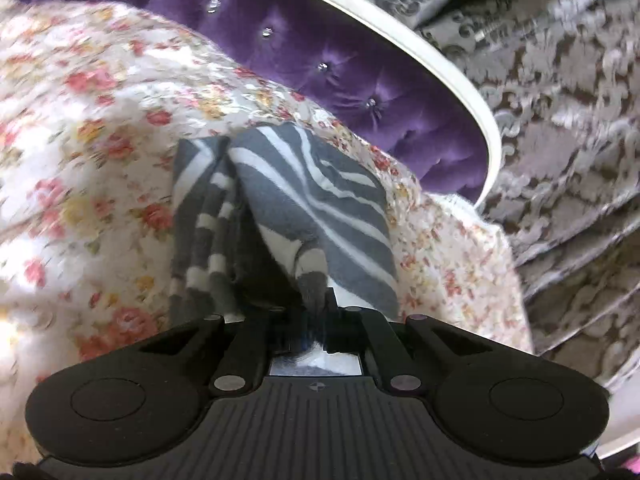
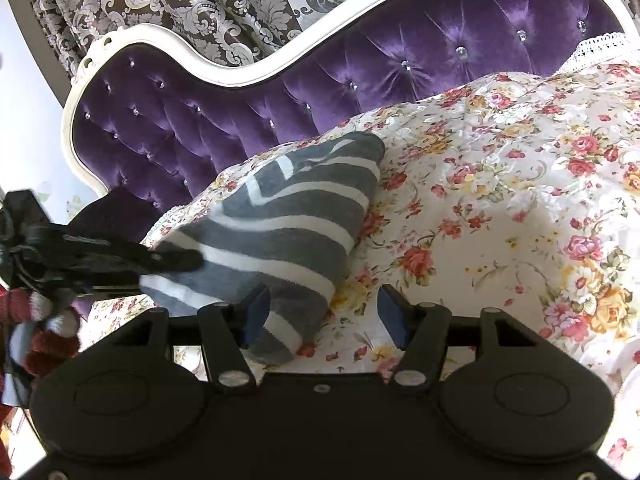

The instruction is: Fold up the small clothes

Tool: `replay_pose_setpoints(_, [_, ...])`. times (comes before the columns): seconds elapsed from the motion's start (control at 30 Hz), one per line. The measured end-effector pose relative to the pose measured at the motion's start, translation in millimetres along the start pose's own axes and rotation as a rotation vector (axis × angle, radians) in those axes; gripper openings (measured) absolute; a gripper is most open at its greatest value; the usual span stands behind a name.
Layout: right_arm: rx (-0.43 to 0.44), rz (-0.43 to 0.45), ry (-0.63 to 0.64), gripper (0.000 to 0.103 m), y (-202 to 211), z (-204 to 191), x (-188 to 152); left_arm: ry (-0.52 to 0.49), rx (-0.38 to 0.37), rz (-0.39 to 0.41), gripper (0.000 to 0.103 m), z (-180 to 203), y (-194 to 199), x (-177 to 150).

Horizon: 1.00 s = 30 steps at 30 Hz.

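We find the left gripper (image 1: 316, 304) clamped on the striped garment (image 1: 304, 200), its jaws drawn together over a bunched fold of grey and white cloth near the hem. The right gripper (image 2: 322, 312) stands with its jaws apart; its left blue pad (image 2: 256, 312) sits against the garment's lower corner, though whether it actually touches the cloth we cannot say from this angle. The other pad is clear over the bedspread. In the right wrist view, the left gripper enters from the left edge and meets the garment at its near side. The garment lies partly folded on the floral bedspread (image 2: 500, 200), close to the bed's upper edge. Behind it stands the purple tufted headboard (image 2: 360, 64) with a white frame, and beyond that a patterned curtain (image 2: 180, 4).
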State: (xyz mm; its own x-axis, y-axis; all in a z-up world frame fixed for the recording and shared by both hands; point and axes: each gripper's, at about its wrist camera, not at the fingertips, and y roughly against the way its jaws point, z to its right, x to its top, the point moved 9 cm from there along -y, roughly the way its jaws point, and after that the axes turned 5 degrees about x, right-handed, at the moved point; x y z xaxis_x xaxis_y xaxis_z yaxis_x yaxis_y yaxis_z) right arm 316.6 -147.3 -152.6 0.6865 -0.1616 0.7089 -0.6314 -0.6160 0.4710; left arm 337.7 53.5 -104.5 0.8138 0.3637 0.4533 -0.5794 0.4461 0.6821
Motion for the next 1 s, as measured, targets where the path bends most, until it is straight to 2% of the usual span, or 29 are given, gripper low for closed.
replay_pose_setpoints(0.2, [-0.002,-0.013,0.003,0.066,-3,1,-2,0.034,0.052,-0.035,0.006,-34,-8,-18])
replay_pose_setpoints(0.43, [-0.004,-0.007,-0.022,0.066,-3,6,-1,-0.015,0.092,0.018,0.005,-36,4,-22])
replay_pose_setpoints(0.53, [-0.015,0.019,-0.005,0.066,-6,4,7,-0.004,0.072,0.018,0.005,-35,0,-20])
replay_pose_setpoints(0.67, [-0.025,0.007,-0.005,0.066,-14,6,17,-0.069,0.079,0.02,0.007,-27,-1,-18])
replay_pose_setpoints(0.73, [-0.012,-0.006,-0.015,0.066,-23,8,24,-0.078,0.066,0.028,0.019,-26,3,-17])
replay_pose_setpoints(0.8, [0.009,-0.012,-0.042,0.069,-31,9,33,-0.056,0.035,0.069,0.043,-25,13,-12])
replay_pose_setpoints(0.83, [0.024,-0.013,-0.059,0.073,-36,9,37,-0.047,0.037,0.094,0.048,-24,18,-9])
replay_pose_setpoints(0.9, [0.05,-0.008,-0.091,0.073,-44,10,47,-0.063,0.071,0.146,0.074,-24,27,-2])
replay_pose_setpoints(1.0, [0.08,-0.012,-0.134,0.074,-56,12,57,-0.096,0.101,0.151,0.077,-23,28,1])
